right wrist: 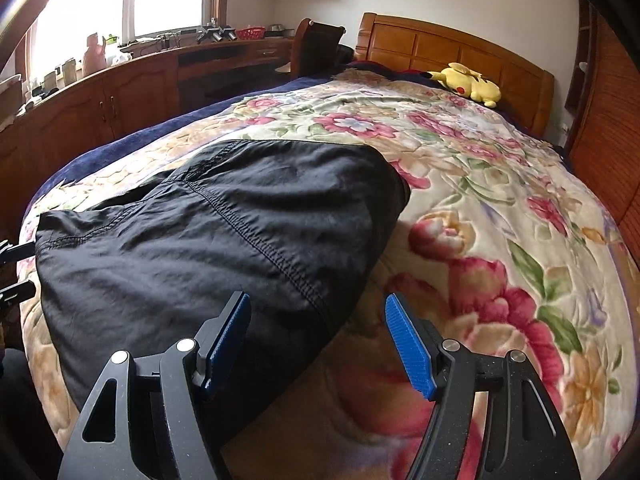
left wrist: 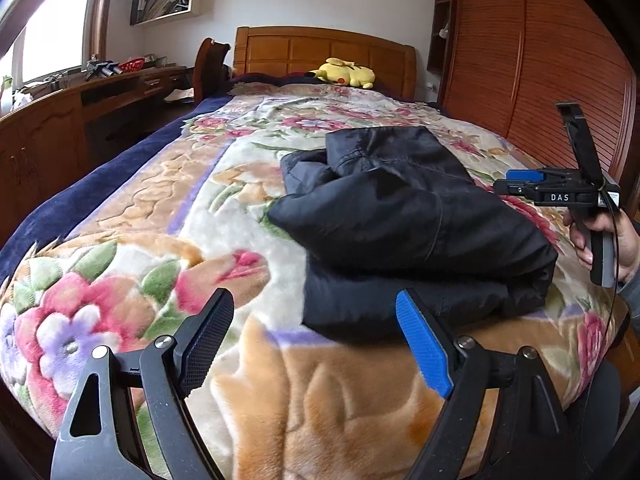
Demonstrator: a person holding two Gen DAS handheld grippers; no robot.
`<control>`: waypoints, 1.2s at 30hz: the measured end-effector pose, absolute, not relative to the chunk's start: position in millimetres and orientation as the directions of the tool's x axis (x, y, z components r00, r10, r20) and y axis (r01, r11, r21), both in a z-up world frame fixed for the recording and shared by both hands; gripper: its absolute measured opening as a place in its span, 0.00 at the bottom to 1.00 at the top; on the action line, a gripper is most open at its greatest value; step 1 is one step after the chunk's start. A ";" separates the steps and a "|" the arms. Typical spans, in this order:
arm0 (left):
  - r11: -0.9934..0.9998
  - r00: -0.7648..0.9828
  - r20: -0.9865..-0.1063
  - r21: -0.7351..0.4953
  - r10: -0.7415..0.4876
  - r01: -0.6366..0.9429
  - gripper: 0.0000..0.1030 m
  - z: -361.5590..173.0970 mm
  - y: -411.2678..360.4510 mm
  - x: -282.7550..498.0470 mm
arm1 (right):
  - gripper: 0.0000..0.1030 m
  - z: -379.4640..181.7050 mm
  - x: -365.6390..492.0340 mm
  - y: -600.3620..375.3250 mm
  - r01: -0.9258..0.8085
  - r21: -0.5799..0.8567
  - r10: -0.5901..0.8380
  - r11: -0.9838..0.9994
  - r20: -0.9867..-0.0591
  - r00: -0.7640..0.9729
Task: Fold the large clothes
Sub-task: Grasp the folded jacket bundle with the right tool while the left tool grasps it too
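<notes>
A black garment (left wrist: 404,220), folded into a thick, puffy bundle of several layers, lay on the floral blanket (left wrist: 168,216) that covered the bed (left wrist: 320,52), close to the foot edge and toward the bed's right side as seen from the left wrist camera. The left gripper (left wrist: 316,320) hovered over the foot edge of the bed with its jaws spread wide and nothing between them; the bundle's near corner sat just ahead of the blue pad (left wrist: 424,344) on the right-hand finger, while the black pad on the other finger stood over bare blanket. The right gripper (right wrist: 318,320) was likewise released, jaws apart and empty, angled over the garment's right end: its left-hand finger overlapped the dark fabric (right wrist: 208,248) in the view, whether touching it or just above could not be told, and its right-hand finger stood over the flowered blanket beside the bundle's edge. In the left wrist view the right gripper's body (left wrist: 560,192) showed at the bed's right edge, held by the person's hand (left wrist: 604,240) beside the garment. A stitched seam ran diagonally across the top layer of the cloth. At the head of the bed a yellow plush toy (right wrist: 468,84) lay against the wooden headboard (right wrist: 448,48), well apart from the garment.
</notes>
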State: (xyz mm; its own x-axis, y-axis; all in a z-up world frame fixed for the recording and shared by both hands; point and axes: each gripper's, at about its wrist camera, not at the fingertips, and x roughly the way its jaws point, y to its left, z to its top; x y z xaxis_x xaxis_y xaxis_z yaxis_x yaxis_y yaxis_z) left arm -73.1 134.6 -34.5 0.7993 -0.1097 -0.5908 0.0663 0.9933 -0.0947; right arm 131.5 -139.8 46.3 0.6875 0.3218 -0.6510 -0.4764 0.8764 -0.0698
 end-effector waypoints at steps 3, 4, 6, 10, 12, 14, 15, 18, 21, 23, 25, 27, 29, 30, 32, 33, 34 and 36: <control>0.992 0.797 -0.592 -0.095 -0.121 0.080 0.66 -35.3 131.0 -68.1 | 0.70 45.9 134.0 -145.4 -0.471 -0.058 0.325 0.880 -0.648 0.688; 0.992 0.794 -0.595 -0.097 -0.124 0.082 0.59 -36.6 130.5 -65.6 | 0.70 44.6 137.3 -146.4 -0.476 -0.046 0.336 0.878 -0.648 0.684; 0.992 0.789 -0.602 -0.096 -0.125 0.084 0.49 -38.9 130.0 -61.4 | 0.70 42.4 144.7 -146.9 -0.468 -0.039 0.333 0.883 -0.650 0.683; 0.989 0.781 -0.608 -0.110 -0.142 0.094 0.48 -43.3 130.9 -54.7 | 0.70 37.5 169.4 -144.9 -0.441 -0.027 0.318 0.897 -0.653 0.687; 0.988 0.779 -0.608 -0.125 -0.152 0.095 0.48 -44.5 132.3 -53.1 | 0.71 34.8 184.1 -142.5 -0.429 -0.021 0.312 0.903 -0.654 0.689; 0.985 0.777 -0.609 -0.143 -0.162 0.094 0.48 -46.5 134.8 -50.5 | 0.71 31.2 199.8 -139.8 -0.419 -0.019 0.306 0.908 -0.654 0.692; 0.985 0.775 -0.610 -0.146 -0.165 0.095 0.48 -47.1 135.2 -50.4 | 0.71 29.0 206.3 -138.5 -0.415 -0.023 0.300 0.909 -0.654 0.694; 0.985 0.772 -0.613 -0.143 -0.167 0.100 0.48 -48.1 134.7 -51.2 | 0.72 20.0 230.0 -132.4 -0.402 -0.032 0.283 0.915 -0.661 0.695; 0.984 0.768 -0.616 -0.143 -0.174 0.108 0.48 -49.5 132.8 -52.7 | 0.83 16.0 249.5 -132.1 -0.397 0.007 0.305 0.918 -0.653 0.693; 0.982 0.765 -0.616 -0.146 -0.185 0.119 0.48 -49.7 131.6 -54.8 | 0.85 12.9 261.5 -132.7 -0.388 0.034 0.314 0.921 -0.652 0.690; 0.980 0.761 -0.618 -0.152 -0.196 0.129 0.48 -49.8 130.0 -56.3 | 0.86 6.3 276.1 -131.8 -0.384 0.076 0.331 0.920 -0.673 0.661; 0.979 0.756 -0.623 -0.156 -0.202 0.133 0.48 -50.8 129.4 -56.9 | 0.86 -1.0 285.9 -130.8 -0.387 0.110 0.351 0.915 -0.690 0.633; 0.977 0.750 -0.628 -0.164 -0.210 0.136 0.48 -51.8 128.8 -57.6 | 0.86 -6.5 292.1 -125.8 -0.397 0.114 0.357 0.911 -0.701 0.617; 0.977 0.747 -0.630 -0.166 -0.211 0.136 0.48 -52.0 128.2 -57.3 | 0.86 -9.4 294.2 -123.0 -0.402 0.114 0.358 0.908 -0.710 0.607; 0.972 0.730 -0.644 -0.186 -0.229 0.141 0.48 -55.1 126.9 -54.5 | 0.86 -17.6 300.5 -114.6 -0.415 0.120 0.358 0.902 -0.744 0.565; 0.972 0.728 -0.645 -0.190 -0.231 0.140 0.47 -55.7 126.8 -52.9 | 0.84 -22.1 303.8 -109.8 -0.419 0.119 0.351 0.900 -0.769 0.535; 0.971 0.725 -0.649 -0.194 -0.233 0.139 0.45 -56.8 126.5 -52.0 | 0.81 -24.9 306.5 -106.4 -0.429 0.141 0.367 0.892 -0.780 0.507; 0.960 0.712 -0.647 -0.231 -0.272 0.157 0.34 -57.7 126.5 -51.7 | 0.64 -25.2 306.7 -101.9 -0.445 0.185 0.409 0.876 -0.775 0.482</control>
